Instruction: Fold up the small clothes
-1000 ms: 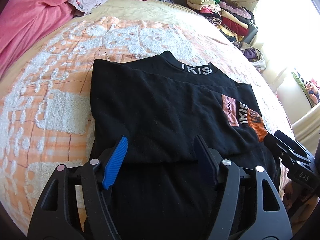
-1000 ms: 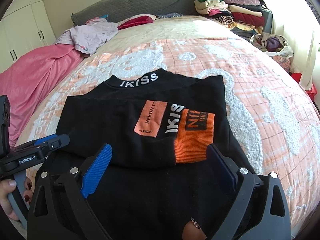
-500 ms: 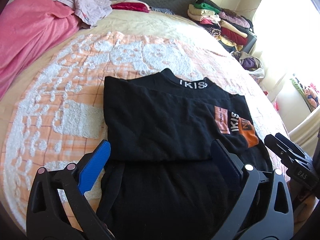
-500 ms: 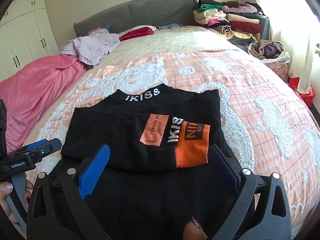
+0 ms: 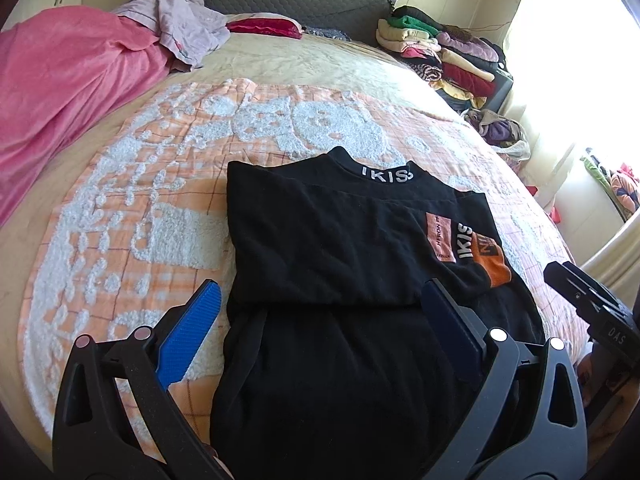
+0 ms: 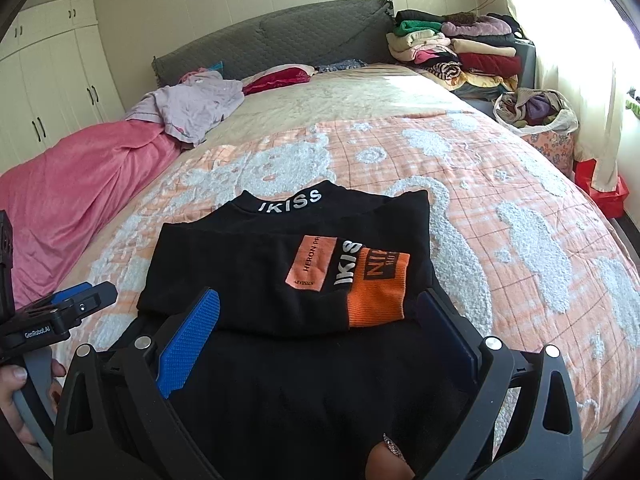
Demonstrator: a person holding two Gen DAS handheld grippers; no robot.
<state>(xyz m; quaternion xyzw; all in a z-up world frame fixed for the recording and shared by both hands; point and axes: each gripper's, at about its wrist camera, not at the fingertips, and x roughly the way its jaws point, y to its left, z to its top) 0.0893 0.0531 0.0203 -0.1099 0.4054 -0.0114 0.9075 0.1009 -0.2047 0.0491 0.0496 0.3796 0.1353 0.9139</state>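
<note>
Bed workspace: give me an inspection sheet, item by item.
Surface: bed with orange-and-white blanket.
Job's things: black top, sleeves folded across the chest, lower part still flat.
Clutter: pink blanket, lilac garment, red cushion.
Tongs: left tongs have just been opening and hold nothing; right tongs open, empty.
Cables: nothing seen.
Surroundings: stacked clothes, bag of clothes, wardrobe, headboard.

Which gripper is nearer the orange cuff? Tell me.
Right. The right gripper hovers just short of the orange cuff; the left gripper hangs over the shirt's opposite half.
</note>
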